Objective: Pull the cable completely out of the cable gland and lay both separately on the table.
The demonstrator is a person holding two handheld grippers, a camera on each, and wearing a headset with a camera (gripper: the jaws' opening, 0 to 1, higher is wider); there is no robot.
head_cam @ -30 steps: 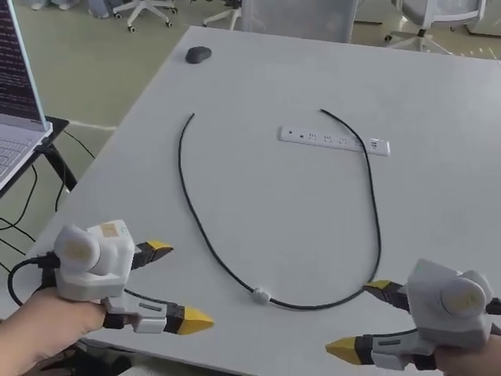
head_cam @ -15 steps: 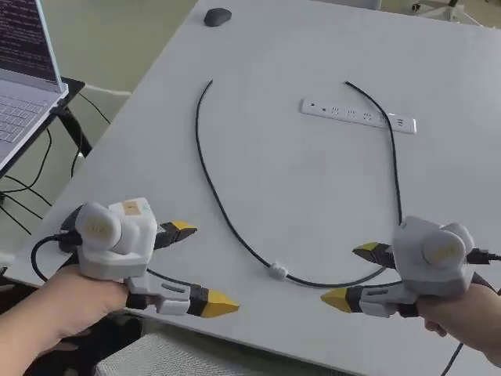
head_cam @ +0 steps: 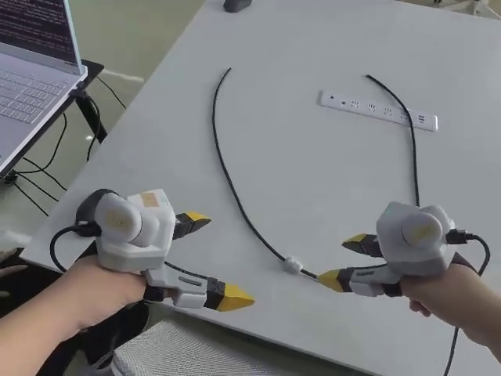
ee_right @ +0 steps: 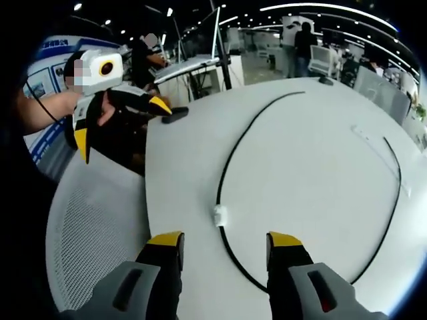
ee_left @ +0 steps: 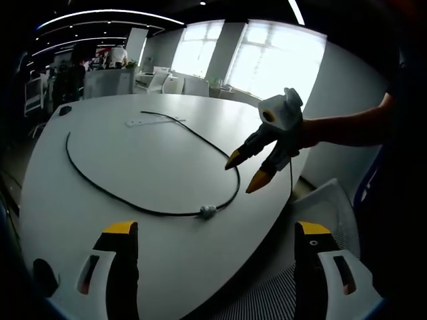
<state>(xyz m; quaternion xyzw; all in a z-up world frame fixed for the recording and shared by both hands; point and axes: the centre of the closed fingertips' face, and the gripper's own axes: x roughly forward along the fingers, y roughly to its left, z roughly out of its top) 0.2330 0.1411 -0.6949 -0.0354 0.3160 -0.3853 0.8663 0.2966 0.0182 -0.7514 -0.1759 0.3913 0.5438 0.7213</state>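
Made out just the lower edge of a mouse [head_cam: 237, 5] at the top of the head view and a cropped laptop [head_cam: 31, 70] at upper left. Found the cable [head_cam: 227, 184] looped on the bench [head_cam: 329, 180], threaded through the cable gland [head_cam: 292, 265] at lower centre. Had brought the right claw [head_cam: 335, 262] nearer the cable gland than a second before, jaws apart, empty. Held the left claw [head_cam: 227, 258] agape at lower left, tips pointing right.

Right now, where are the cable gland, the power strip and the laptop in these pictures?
cable gland [head_cam: 292, 265], head view, middle of its small white body.
power strip [head_cam: 377, 110], head view, middle of its top face.
laptop [head_cam: 25, 90], head view, on its keyboard.
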